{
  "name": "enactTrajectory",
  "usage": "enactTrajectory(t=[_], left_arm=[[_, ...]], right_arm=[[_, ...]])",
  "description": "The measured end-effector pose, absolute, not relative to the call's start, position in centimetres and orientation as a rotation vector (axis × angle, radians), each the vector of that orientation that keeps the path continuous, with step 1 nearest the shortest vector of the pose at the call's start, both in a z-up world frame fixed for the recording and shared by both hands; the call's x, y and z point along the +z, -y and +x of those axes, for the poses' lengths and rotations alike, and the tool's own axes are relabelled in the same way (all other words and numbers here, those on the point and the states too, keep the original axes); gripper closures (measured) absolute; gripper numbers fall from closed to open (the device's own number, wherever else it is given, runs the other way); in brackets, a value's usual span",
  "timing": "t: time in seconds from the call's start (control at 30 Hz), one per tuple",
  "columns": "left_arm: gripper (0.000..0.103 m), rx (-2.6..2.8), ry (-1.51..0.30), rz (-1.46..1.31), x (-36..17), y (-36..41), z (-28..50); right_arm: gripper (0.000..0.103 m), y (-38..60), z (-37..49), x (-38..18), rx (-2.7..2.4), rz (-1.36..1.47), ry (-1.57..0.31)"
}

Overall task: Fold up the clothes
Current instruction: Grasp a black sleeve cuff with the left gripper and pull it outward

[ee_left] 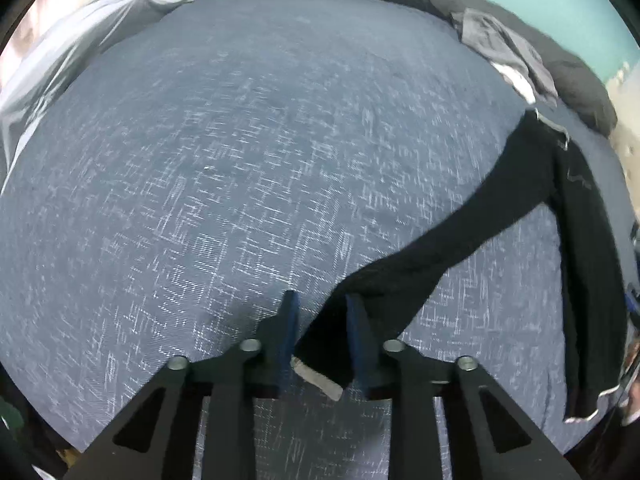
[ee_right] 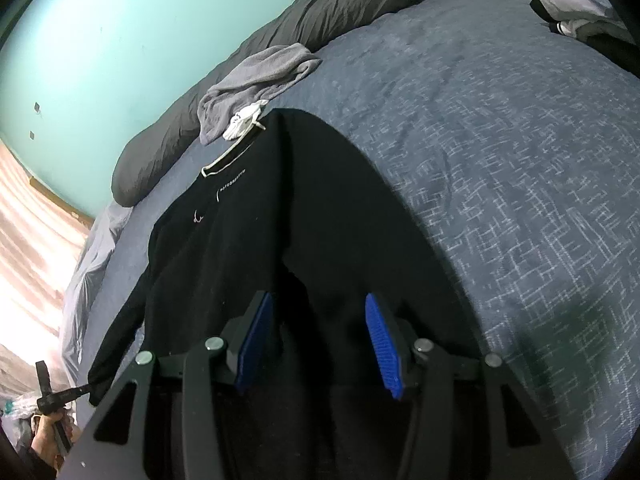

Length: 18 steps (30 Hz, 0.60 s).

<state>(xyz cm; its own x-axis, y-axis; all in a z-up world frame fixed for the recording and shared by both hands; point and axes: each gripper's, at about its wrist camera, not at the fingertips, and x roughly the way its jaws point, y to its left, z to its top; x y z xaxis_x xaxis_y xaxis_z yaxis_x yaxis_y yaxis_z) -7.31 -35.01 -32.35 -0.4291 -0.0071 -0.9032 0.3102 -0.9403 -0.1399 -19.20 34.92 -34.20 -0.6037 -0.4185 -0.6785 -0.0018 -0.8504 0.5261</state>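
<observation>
Black long-sleeved shirt spread on a bed, one hand-held gripper at each side.

Both point steeply down at the blue woven bedspread [ee_left: 224,168]. The left hand-held gripper [ee_left: 322,320] stands a little apart, with the soft sleeve [ee_left: 460,236] and its pale cuff [ee_left: 318,380] loose between the pads. The right hand-held gripper [ee_right: 318,340] is spread wide over the black shirt [ee_right: 248,240], not pinching it.

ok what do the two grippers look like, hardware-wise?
Same build on both. Left gripper: black angular linkage arms with triangular cut-outs, silver round pivot pins, dark blue pads on the fingers. Right gripper: identical black frame and pins, brighter blue ribbed pads. No cables or markings visible.
</observation>
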Motion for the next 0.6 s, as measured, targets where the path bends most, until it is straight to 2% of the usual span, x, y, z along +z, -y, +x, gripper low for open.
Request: enactTrajectory(t=[0.13, 0.33, 0.6], left_arm=[[0.074, -2.542, -0.466, 1.496, -30.9, 35.1, -6.1], [0.074, -2.587, -0.34, 1.553, -31.1, 33.1, -5.6], [0.074, -2.519, -0.515, 1.423, -30.8, 35.7, -6.4]], right_arm=[[0.053, -34.3, -19.0, -34.0, -2.519, 1.254, 0.685], [0.053, -34.0, -18.8, -34.4, -2.513, 1.266, 0.693], [0.053, -34.1, -18.6, -34.0, -2.517, 1.242, 0.697]])
